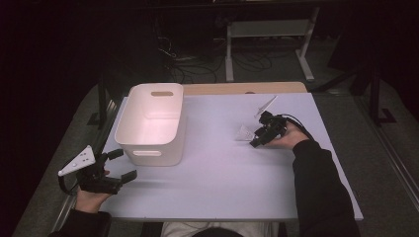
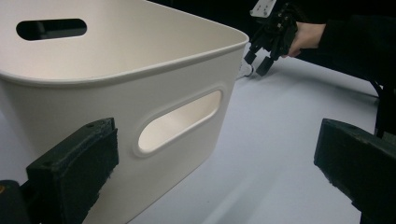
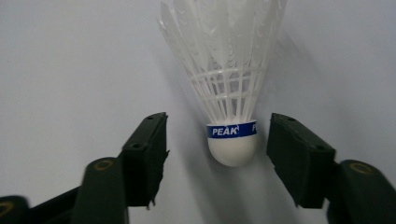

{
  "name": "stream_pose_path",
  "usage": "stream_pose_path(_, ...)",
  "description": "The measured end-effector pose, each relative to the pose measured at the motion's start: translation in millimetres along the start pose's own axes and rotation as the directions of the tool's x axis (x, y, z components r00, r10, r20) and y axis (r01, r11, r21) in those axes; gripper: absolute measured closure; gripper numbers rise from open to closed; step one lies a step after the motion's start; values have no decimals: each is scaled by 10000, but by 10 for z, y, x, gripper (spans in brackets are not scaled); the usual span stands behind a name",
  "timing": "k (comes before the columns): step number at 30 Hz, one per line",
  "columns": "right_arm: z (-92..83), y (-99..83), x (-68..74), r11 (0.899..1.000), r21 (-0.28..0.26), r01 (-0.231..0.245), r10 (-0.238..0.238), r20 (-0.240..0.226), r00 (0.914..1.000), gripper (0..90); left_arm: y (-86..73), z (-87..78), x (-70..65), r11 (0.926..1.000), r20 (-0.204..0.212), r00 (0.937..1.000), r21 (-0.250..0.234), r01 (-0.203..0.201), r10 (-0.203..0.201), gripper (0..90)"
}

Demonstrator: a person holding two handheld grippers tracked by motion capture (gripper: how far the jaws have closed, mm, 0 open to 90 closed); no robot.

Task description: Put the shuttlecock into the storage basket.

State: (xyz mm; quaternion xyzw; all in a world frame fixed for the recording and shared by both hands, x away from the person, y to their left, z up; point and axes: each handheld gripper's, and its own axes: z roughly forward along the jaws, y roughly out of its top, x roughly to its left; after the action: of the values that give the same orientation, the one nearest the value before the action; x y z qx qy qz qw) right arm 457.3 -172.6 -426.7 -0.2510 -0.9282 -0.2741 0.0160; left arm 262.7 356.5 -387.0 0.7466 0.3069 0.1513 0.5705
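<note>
A white shuttlecock (image 3: 229, 93) with a blue PEAK band lies on the white table (image 1: 222, 168), its cork end toward my right gripper (image 3: 217, 144). The jaws stand open on either side of the cork without touching it. From above, the shuttlecock (image 1: 244, 133) lies right of centre, just left of the right gripper (image 1: 258, 139). A white plastic bin (image 1: 153, 123) with handle slots stands at the left. My left gripper (image 1: 123, 165) is open at the table's front left, just in front of the bin (image 2: 116, 93), with nothing between its jaws.
A wooden strip (image 1: 242, 88) runs along the table's far edge. Beyond it stand a white frame (image 1: 267, 29) and loose cables on a dark floor. The other hand and right gripper (image 2: 271, 39) show past the bin's corner in the left gripper view.
</note>
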Motion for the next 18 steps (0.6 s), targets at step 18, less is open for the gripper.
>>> stream_pose_path(18, 27, 7, -6, 9999, 119, 43, -46, 266, 9996, 605, -1, -2, -2, 10000, -6, 10000, 9, 14, -14, 0)
